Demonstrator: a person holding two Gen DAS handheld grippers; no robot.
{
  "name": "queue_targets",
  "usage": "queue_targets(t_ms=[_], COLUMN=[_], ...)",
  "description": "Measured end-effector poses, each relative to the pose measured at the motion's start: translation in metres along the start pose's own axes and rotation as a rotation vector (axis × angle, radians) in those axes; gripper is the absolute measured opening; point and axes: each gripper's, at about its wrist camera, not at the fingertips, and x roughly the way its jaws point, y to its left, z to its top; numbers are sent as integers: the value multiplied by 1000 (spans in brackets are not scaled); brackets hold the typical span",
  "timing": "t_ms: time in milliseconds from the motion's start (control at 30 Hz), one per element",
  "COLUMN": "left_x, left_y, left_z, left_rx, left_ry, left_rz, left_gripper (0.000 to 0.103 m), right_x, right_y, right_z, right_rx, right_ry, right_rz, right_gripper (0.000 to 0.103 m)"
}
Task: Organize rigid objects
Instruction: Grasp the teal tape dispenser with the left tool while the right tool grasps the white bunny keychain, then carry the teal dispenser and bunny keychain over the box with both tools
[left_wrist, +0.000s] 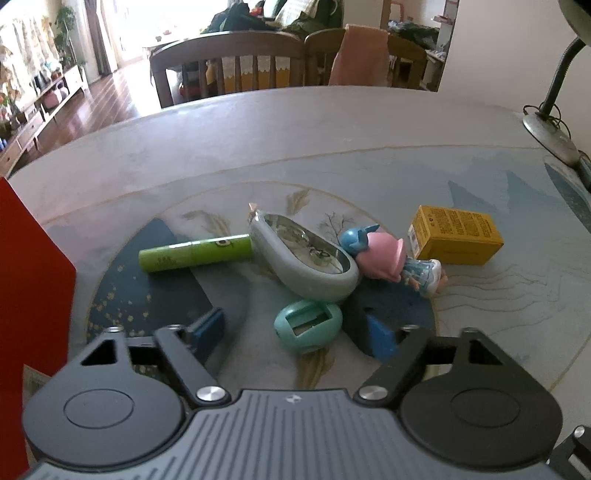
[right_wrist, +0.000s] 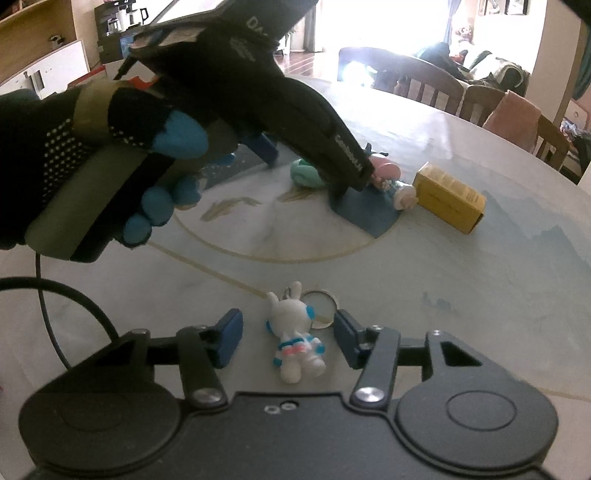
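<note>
Rabbit keyring (right_wrist: 295, 343) only in right-wrist view; green tube (left_wrist: 195, 254) only left, probably marker.

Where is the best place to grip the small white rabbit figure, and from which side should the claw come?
Grip the white rabbit figure across its torso, coming from above. It lies flat, lengthwise between the right claw's fingers, and the torso looks the widest, firmest part; ears and legs seem thin.

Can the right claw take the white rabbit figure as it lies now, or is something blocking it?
Probably yes. The white rabbit figure lies between the open fingers of the right claw, with gaps on both sides. Only its key ring lies near the right finger; it looks unlikely to block closing.
</note>
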Motion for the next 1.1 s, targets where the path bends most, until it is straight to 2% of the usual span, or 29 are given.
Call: queue_targets(t_ms=[67, 133, 200, 233, 333, 633, 933, 1100], left_x=[0, 0, -1, -1, -3, -18, -52, -79], left_y=[0, 0, 0, 0, 0, 5, 15, 25], left_z=[0, 0, 1, 2, 2, -3, -13, -17], left_rx=[-3, -8, -10, -11, -13, -8, -9, -25], left_ry=[-4, -6, -7, -6, 2, 0, -14, -18], left_rz=[5, 2, -3, -10, -15, -24, -18, -68], left_gripper=[72, 67, 54, 51, 39, 38, 38, 38], right_x=[0, -1, -2, -2, -3, -17, -49, -67], right_y=[1, 2, 4, 5, 3, -7, -12, -8], right_z=[0, -1, -1, 0, 0, -1, 2, 7], right_rx=[-6, -12, -14, -15, 3, 107, 176, 196], right_ry=[-3, -7, -8, -9, -5, -19, -61, -85], right_rz=[-2, -4, -6, -13, -15, -12, -17, -12], right_gripper=[51, 43, 37, 31, 27, 26, 26, 26])
